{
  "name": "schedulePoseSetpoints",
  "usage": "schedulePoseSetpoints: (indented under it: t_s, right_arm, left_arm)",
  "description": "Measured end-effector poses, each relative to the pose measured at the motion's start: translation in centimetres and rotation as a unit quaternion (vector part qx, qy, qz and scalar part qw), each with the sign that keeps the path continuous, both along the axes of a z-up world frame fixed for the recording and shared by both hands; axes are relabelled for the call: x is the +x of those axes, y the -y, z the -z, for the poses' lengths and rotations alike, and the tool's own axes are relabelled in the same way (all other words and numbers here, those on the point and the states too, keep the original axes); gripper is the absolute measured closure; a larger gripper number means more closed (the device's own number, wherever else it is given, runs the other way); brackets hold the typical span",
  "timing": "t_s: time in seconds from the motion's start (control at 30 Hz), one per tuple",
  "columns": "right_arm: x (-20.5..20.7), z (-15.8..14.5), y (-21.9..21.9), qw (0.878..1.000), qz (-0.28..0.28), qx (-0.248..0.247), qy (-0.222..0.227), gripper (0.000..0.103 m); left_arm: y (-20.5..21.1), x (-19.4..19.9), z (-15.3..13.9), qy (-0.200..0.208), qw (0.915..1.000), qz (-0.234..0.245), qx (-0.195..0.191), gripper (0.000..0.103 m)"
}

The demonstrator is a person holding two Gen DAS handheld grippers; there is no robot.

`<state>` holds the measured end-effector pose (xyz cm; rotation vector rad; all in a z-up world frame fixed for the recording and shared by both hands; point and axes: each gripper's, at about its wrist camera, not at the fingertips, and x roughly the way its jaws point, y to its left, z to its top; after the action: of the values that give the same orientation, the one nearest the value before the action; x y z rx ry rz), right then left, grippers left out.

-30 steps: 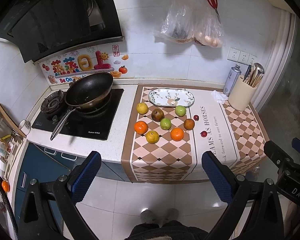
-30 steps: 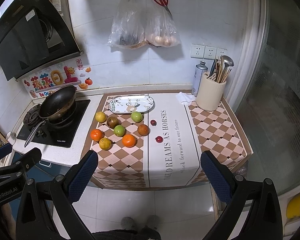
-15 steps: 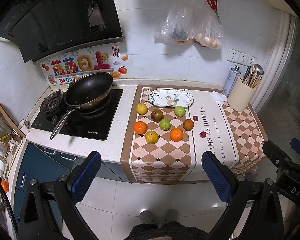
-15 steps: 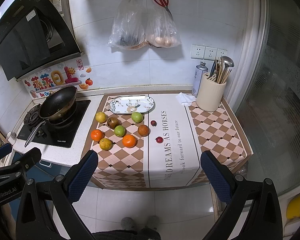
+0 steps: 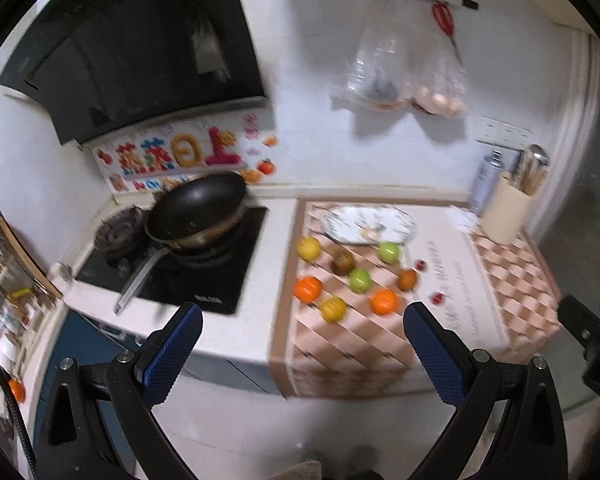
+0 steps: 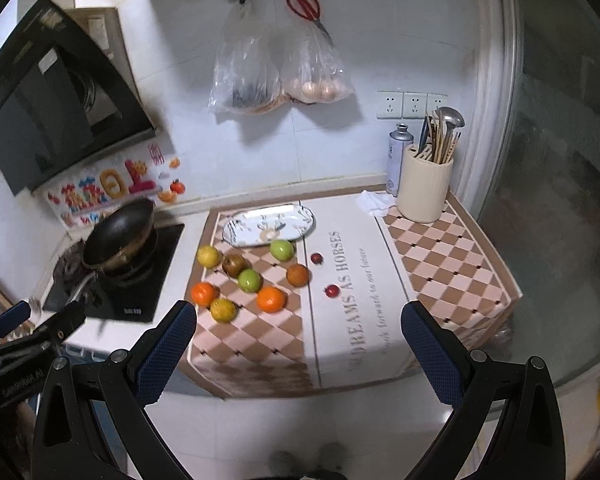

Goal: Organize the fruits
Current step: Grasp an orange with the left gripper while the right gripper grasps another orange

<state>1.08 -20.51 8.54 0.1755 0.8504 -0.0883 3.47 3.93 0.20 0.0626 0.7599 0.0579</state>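
Several fruits lie on the checkered mat (image 6: 260,336): two oranges (image 6: 271,299), two green apples (image 6: 249,280), yellow fruits (image 6: 208,256), a brown one (image 6: 234,265) and two small red ones (image 6: 332,290). A patterned oval plate (image 6: 268,225) sits empty behind them. The same fruits (image 5: 384,301) and plate (image 5: 367,224) show blurred in the left wrist view. My left gripper (image 5: 302,354) is open and empty, in front of the counter edge. My right gripper (image 6: 298,354) is open and empty too, also short of the counter.
A black wok (image 6: 120,232) sits on the stove at left. A utensil holder (image 6: 424,188), a spray can (image 6: 398,156) and a white cloth (image 6: 374,202) stand at the back right. Bags (image 6: 280,72) and scissors hang on the wall.
Both grippers have moved forward and closer to the counter; the fruits look larger now. The left view is blurred from motion. Both grippers stay open.
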Motion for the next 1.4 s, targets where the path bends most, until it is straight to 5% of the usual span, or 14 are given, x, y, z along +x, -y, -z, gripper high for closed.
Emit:
schedulePoseSetpoints:
  t_s: [0.17, 0.47, 0.6, 0.73, 1.0, 1.23, 1.4]
  right_arm:
    - [3.5, 4.5, -0.9, 0.999, 0.004, 0.031, -0.029, 0.0]
    - [12.3, 16.1, -2.7, 0.991, -0.017, 0.058, -0.117, 0.0]
    - [18.1, 23.0, -3.2, 0.982, -0.037, 0.072, -0.171, 0.002]
    - [23.6, 30.1, -4.0, 0.967, -0.063, 0.076, -0.233, 0.004]
    - [28.8, 38.3, -4.4, 0.941, -0.083, 0.095, -0.315, 0.006]
    - [30.4, 42.1, -4.9, 0.921, -0.09, 0.115, -0.362, 0.006]
    - [31.0, 43.7, -5.6, 0.912, -0.096, 0.125, -0.379, 0.007]
  left_arm:
    - [-3.2, 3.8, 3.0, 0.005, 0.9995, -0.026, 0.019, 0.0]
    - [-6.8, 13.7, 11.6, -0.126, 0.9903, -0.059, 0.004, 0.0]
    - [-7.4, 18.9, 16.7, -0.198, 0.9776, -0.071, -0.013, 0.0]
    - [-7.4, 24.5, 22.3, -0.28, 0.9554, -0.079, -0.05, 0.0]
    - [-5.0, 31.2, 31.0, -0.396, 0.9113, -0.06, -0.095, 0.003]
    - [-3.5, 32.2, 34.7, -0.435, 0.8956, -0.038, -0.082, 0.009]
    - [-3.0, 32.2, 35.8, -0.445, 0.8918, -0.026, -0.08, 0.039]
